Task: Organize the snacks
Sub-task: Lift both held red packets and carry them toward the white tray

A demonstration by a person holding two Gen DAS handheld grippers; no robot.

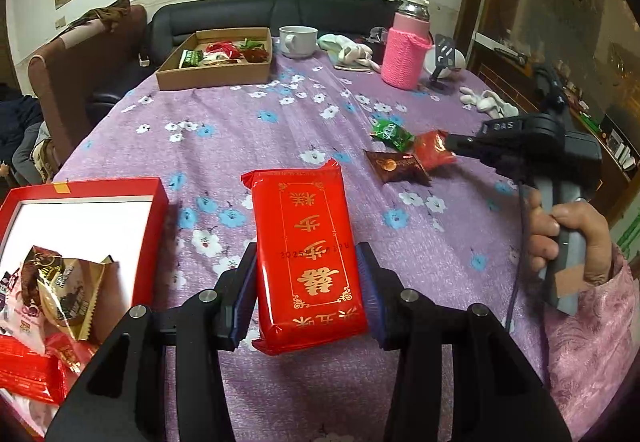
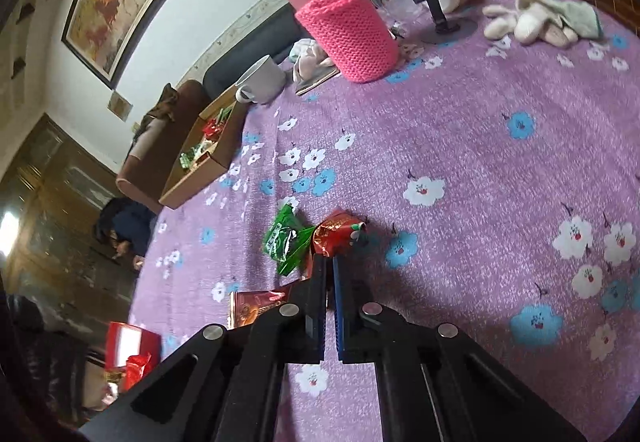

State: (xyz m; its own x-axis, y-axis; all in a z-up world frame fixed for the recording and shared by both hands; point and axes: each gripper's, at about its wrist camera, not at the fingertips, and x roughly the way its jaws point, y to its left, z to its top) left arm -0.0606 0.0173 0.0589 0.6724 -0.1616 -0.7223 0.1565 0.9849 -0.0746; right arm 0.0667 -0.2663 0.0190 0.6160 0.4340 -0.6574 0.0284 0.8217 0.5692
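Left claw [image 1: 306,274] clamps red packet [image 1: 308,254]; red box [image 1: 150,210] holds wrapped snacks [image 1: 60,294].

The worktop [image 1: 248,138] is covered with a purple cloth printed with white and blue flowers. At its far side stand a brown cardboard box [image 1: 216,76] with snacks inside, a white mug [image 1: 298,41] and a flask in a pink knitted sleeve [image 1: 404,56]. Near the flask lie pale gloves [image 1: 488,102] and a black phone stand [image 1: 442,60]. Toward the middle lie a green candy [image 1: 390,134] and a brown candy [image 1: 396,164]. A red box [image 1: 154,202] stands at the near left.
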